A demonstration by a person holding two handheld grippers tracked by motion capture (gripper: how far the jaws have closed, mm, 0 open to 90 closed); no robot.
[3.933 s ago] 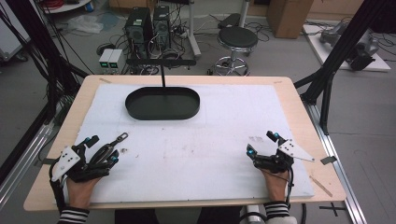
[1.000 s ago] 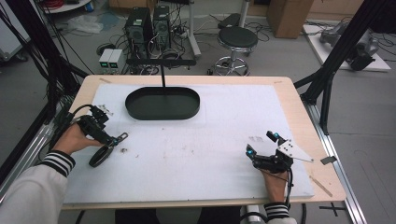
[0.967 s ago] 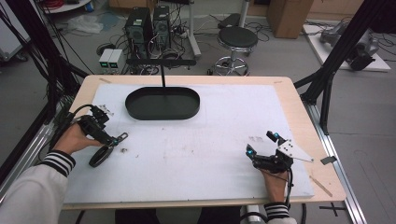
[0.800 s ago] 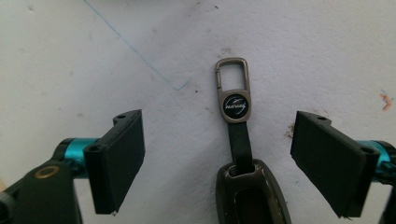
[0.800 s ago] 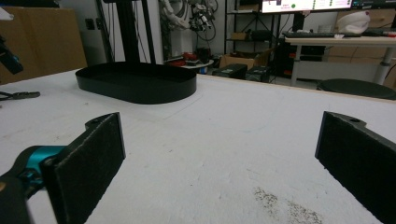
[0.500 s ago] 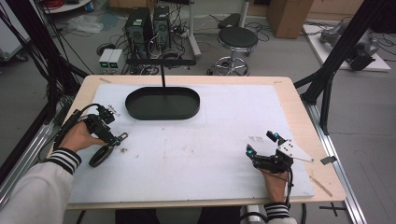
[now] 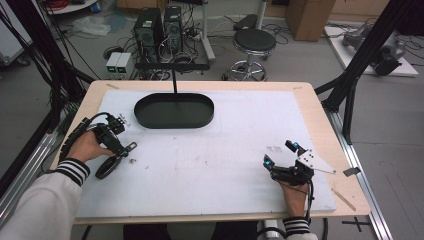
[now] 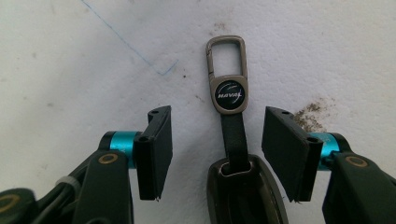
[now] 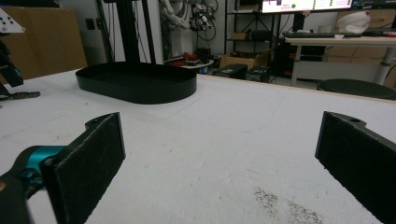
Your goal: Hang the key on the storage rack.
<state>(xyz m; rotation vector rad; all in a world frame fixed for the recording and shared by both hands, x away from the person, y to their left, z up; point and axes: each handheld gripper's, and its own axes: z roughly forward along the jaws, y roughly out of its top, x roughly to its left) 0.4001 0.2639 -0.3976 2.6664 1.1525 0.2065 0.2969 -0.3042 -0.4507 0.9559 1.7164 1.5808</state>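
A dark leather key fob (image 8: 243, 193) with a strap, a round badge and a metal clip (image 8: 226, 51) lies flat on the white table cover; in the high view the key fob (image 7: 110, 166) is at the left. My left gripper (image 8: 218, 133) points down over it. Its jaws have just been closing, with the strap between them and a gap on each side. In the high view the left gripper (image 7: 120, 145) sits under a hand in a striped cuff. My right gripper (image 7: 278, 153) rests open on the table at the front right, nothing between its fingers (image 9: 95, 154).
A black oval tray (image 7: 174, 123) with a low wall stands at the back middle of the table; in the right gripper view the tray (image 9: 140, 89) is ahead on the left. Brown stains (image 8: 310, 112) mark the cover beside the fob. A stool and computers stand beyond the table.
The left hand has gone from the table's front left edge up to the key fob and stayed over it. Its jaws have narrowed around the strap. The right gripper has not moved.
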